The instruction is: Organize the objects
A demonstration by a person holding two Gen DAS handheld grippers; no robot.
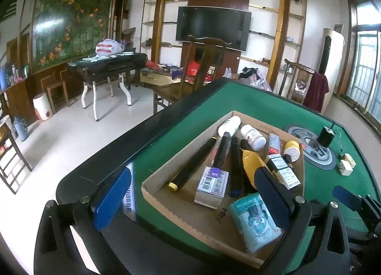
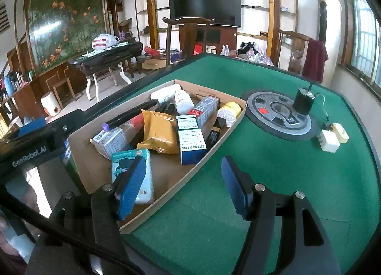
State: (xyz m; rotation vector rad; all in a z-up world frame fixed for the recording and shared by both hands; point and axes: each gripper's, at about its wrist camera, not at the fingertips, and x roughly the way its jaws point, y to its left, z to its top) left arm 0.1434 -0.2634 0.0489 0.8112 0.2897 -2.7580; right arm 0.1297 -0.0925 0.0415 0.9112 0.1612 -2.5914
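Observation:
A shallow cardboard tray (image 1: 166, 200) (image 2: 83, 148) lies on the green table (image 1: 328, 184) (image 2: 262, 179). It holds black markers (image 1: 190, 163), white bottles (image 1: 253, 136) (image 2: 183, 102), small boxes (image 1: 210, 188) (image 2: 191, 146), a yellow packet (image 1: 250, 163) (image 2: 158, 132), a tape roll (image 1: 292, 151) (image 2: 229, 110) and a teal tissue pack (image 1: 254, 221) (image 2: 123, 159). My left gripper (image 1: 190, 198) is open, its jaws straddling the tray's near end. My right gripper (image 2: 183, 189) is open over the tray's near right edge, empty.
A round grey centre disc (image 1: 316, 153) (image 2: 278, 117) carries a black cylinder (image 2: 303, 101). White and cream plug adapters (image 2: 329, 140) lie to its right. Wooden chairs (image 1: 190, 79) stand beyond the table's far edge. The right gripper's blue pad (image 1: 346, 197) shows at right.

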